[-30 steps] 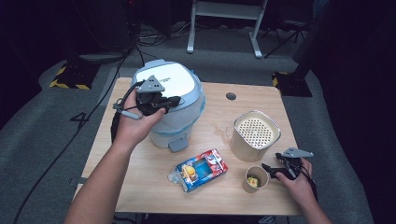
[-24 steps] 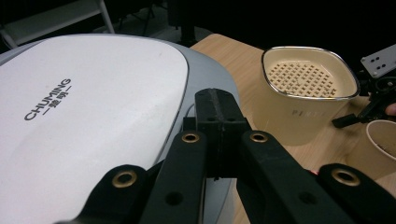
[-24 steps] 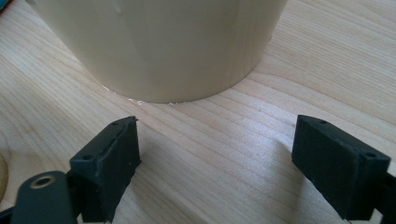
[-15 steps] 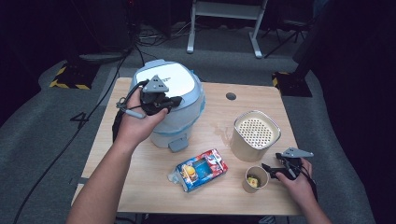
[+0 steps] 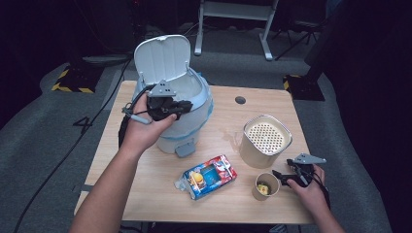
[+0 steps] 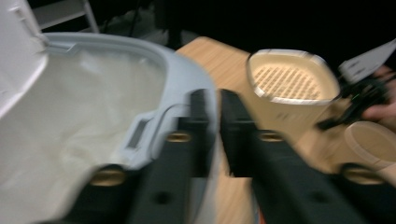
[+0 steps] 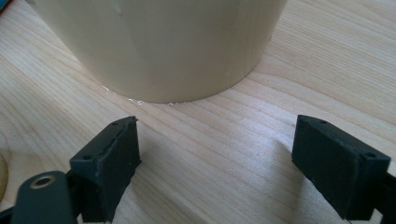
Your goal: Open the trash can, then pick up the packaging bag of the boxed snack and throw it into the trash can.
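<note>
So the bin (image 5: 182, 116) stands upright at the table's far left corner, long axis straight up, and its lid (image 5: 162, 58) is flipped open, standing nearly vertical on the far side with its inside facing the person. The white liner (image 6: 70, 116) shows in the mouth.

The left gripper (image 5: 167, 106) sits at the bin's near rim, pointing across the table to the right. Its jaws have just been opening, though they're barely a sliver apart – nothing between them, pads not pressing on anything. In the left gripper view the jaw tips lie right over the grey rim (image 6: 182, 88), with the liner off to their left.

The right gripper (image 5: 284, 174) rests low at the near right corner, well apart from the bin, jaws spread wide and empty. It sits just beside a paper cup (image 5: 266, 186) and near a beige container (image 5: 265, 141) with a perforated top. A snack pack (image 5: 208, 176) lies flat between the bin and the cup.

The right gripper view adds the container's curved wall (image 7: 163, 46) close ahead on bare wood – the high view gives the whole layout instead.
</note>
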Tool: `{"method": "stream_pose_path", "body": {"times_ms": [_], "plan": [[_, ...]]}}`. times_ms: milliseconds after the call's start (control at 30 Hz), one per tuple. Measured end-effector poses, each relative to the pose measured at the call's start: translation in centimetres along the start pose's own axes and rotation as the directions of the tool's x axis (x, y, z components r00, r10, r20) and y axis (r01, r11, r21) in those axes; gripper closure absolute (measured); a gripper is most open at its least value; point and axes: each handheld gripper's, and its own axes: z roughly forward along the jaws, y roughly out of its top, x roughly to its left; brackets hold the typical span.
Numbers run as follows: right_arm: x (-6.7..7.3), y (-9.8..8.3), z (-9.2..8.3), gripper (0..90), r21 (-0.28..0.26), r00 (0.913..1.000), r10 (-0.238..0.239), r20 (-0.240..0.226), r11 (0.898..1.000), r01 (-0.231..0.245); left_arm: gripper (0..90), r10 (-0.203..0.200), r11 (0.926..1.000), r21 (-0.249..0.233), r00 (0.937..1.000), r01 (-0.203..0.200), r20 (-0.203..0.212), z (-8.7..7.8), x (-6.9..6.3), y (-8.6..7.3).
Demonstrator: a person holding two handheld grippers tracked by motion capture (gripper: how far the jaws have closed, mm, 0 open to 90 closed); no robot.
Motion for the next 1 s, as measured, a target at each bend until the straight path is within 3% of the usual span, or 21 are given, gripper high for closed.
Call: {"method": "stream_pose_path", "body": {"times_ms": [67,133,333,500,667,967,1000], "plan": [[0.0,0.0,0.0,14.9,0.0,1.0,0.0,0.0,1.0,0.0,67.8,-0.007,0.9999,-0.014,0.9998,0.007,0.017,0.0,-0.1,0.0],[0.0,0.0,0.1,14.9,0.0,1.0,-0.003,-0.002,1.0,0.003,62.4,0.018,0.9992,-0.037,0.9988,-0.016,0.045,0.0,-1.1,0.1],[0.0,0.1,0.1,14.9,0.0,1.0,-0.005,-0.005,1.0,0.005,54.0,0.064,0.9979,-0.014,0.9948,-0.063,0.079,0.7,-2.6,0.0],[0.0,0.1,0.1,14.9,0.0,1.0,-0.005,-0.005,1.0,0.005,48.3,0.07,0.9975,-0.008,0.9925,-0.07,0.101,1.3,-3.4,-0.6],[0.0,0.1,0.1,14.9,0.0,1.0,-0.005,-0.005,1.0,0.005,46.1,0.064,0.9971,0.032,0.9913,-0.068,0.115,2.5,-3.9,-2.3],[-0.1,0.1,0.1,14.9,0.0,1.0,-0.005,-0.005,1.0,0.005,47.9,0.004,0.9979,0.064,0.9897,-0.014,0.143,4.8,-4.1,-5.2],[0.0,0.1,0.1,14.9,0.0,1.0,-0.004,-0.005,1.0,0.004,48.2,-0.004,0.9974,0.072,0.9904,-0.006,0.138,5.4,-4.0,-6.2]]}}
